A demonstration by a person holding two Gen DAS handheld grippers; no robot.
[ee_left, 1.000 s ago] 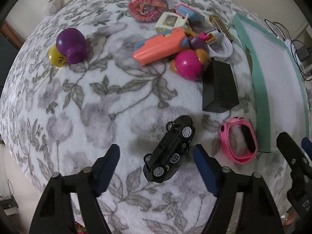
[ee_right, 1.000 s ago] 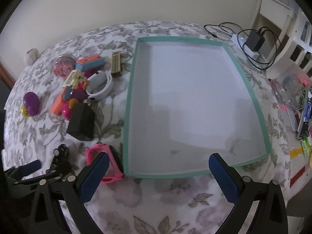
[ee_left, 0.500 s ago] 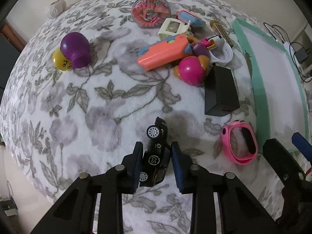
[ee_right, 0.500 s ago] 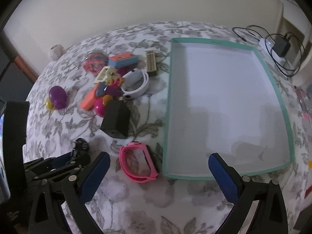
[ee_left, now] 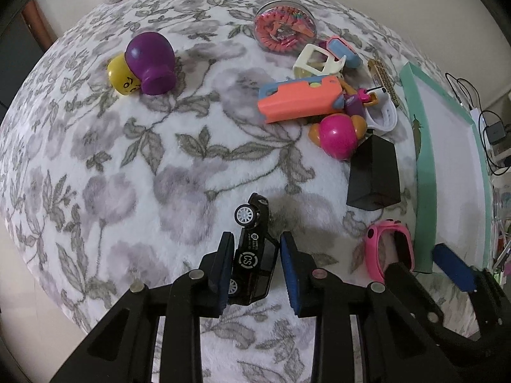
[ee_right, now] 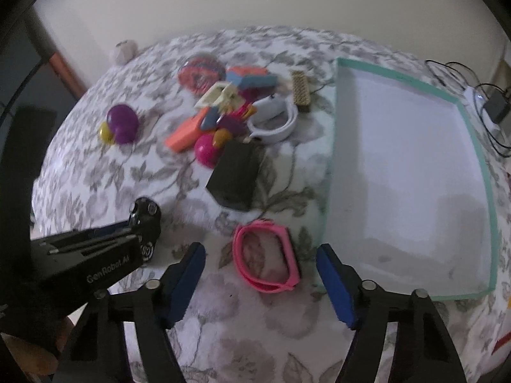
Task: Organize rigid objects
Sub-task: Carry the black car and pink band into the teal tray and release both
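My left gripper (ee_left: 255, 255) is shut on a black toy car (ee_left: 254, 249), its nose tilted up off the floral blanket; the car shows in the right wrist view (ee_right: 145, 220) too. My right gripper (ee_right: 260, 269) is open, its fingers on either side of a pink watch band (ee_right: 266, 260), just short of it. The band also shows in the left wrist view (ee_left: 388, 252). A teal-rimmed white tray (ee_right: 330, 172) lies to the right, with nothing in it.
A black box (ee_right: 236, 175) stands behind the band. Beyond it lies a pile: an orange toy (ee_left: 298, 99), a pink ball (ee_left: 337, 134), a white band (ee_right: 274, 121), a round tin (ee_left: 284, 30). A purple and yellow figure (ee_left: 147, 63) lies far left. Cables lie beyond the tray.
My left gripper closed on the black car and has tipped it up. My right gripper swung left from over the tray and came down around the pink band.
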